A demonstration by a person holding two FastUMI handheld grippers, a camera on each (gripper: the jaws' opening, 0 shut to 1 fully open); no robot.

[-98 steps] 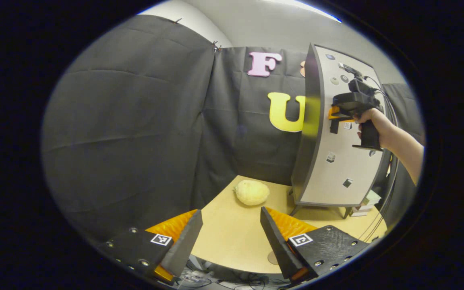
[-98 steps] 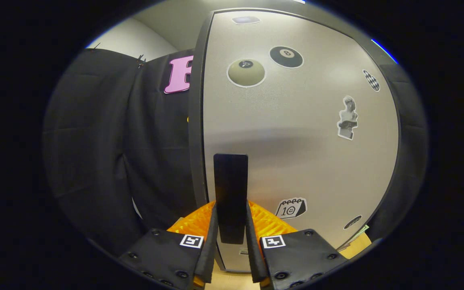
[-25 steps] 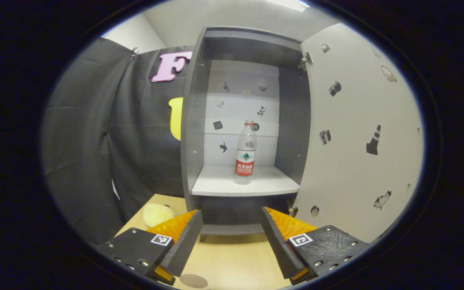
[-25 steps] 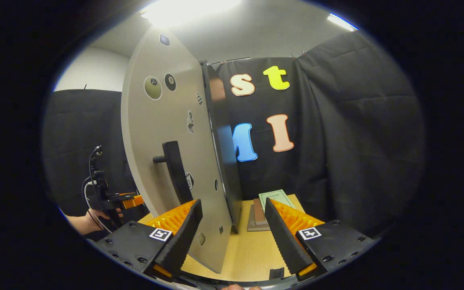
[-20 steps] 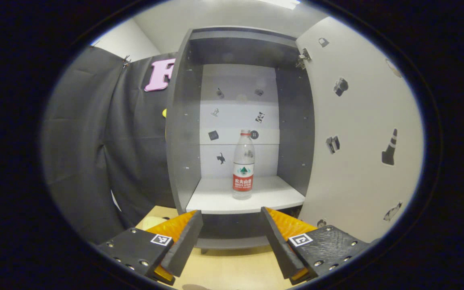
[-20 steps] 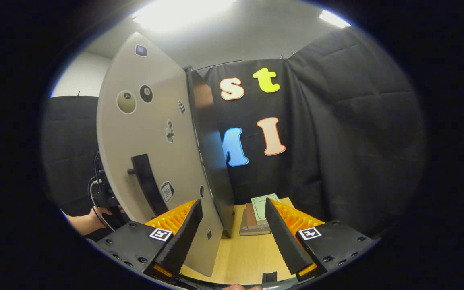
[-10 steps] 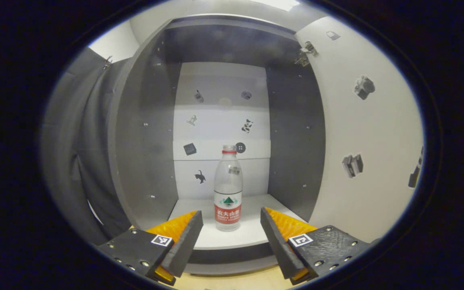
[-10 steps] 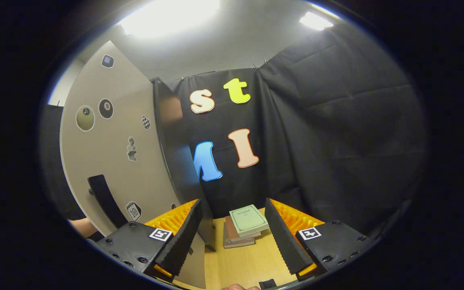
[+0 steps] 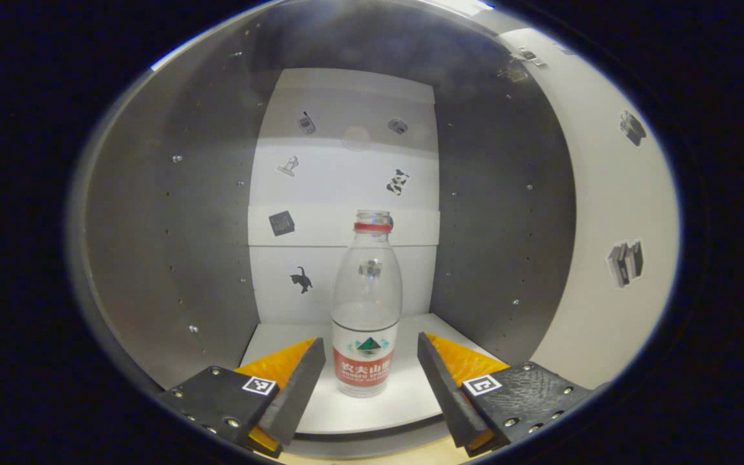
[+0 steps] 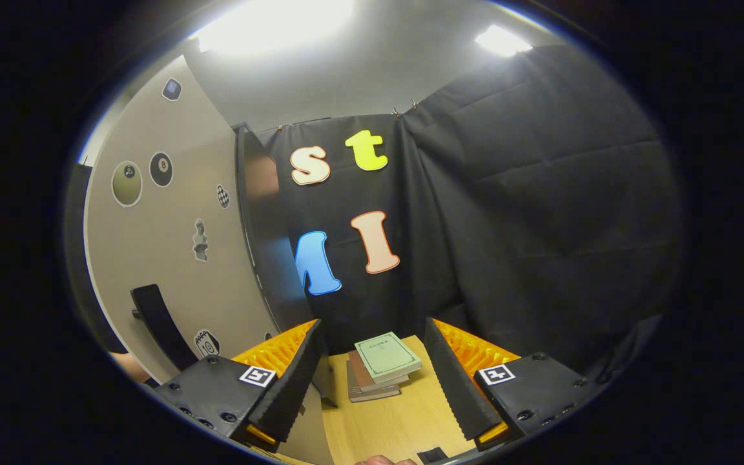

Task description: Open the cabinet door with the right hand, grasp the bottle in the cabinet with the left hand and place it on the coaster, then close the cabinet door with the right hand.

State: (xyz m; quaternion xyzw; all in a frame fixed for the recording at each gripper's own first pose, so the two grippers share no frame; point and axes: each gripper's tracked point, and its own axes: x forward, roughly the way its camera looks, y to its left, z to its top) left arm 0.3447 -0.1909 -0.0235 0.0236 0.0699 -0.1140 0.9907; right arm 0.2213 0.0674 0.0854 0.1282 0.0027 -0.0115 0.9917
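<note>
One clear plastic bottle with a red cap ring and a red-and-white label (image 9: 367, 310) stands upright on the white shelf (image 9: 411, 400) inside the grey cabinet (image 9: 204, 226), a little back from the shelf's front edge and about midway between its side walls. Left tongs (image 9: 365, 381) are spread wide and reach over the shelf's front edge, one finger on each side of the bottle's labelled lower part, with a gap on both sides, so nothing is gripped. Small stickers dot the cabinet's white back panel (image 9: 346, 168), and the pale cabinet door (image 9: 611, 213) stands swung out at the right of the left gripper view. Right tongs (image 10: 372, 381) are also spread wide and hold nothing, hovering over the light wooden desk (image 10: 391, 426). Beyond them a small stack of books with a green cover on top (image 10: 382, 365) lies on the desk near its back edge, just right of the open door (image 10: 165, 258), whose outer face carries a black bar handle (image 10: 159, 323)
</note>
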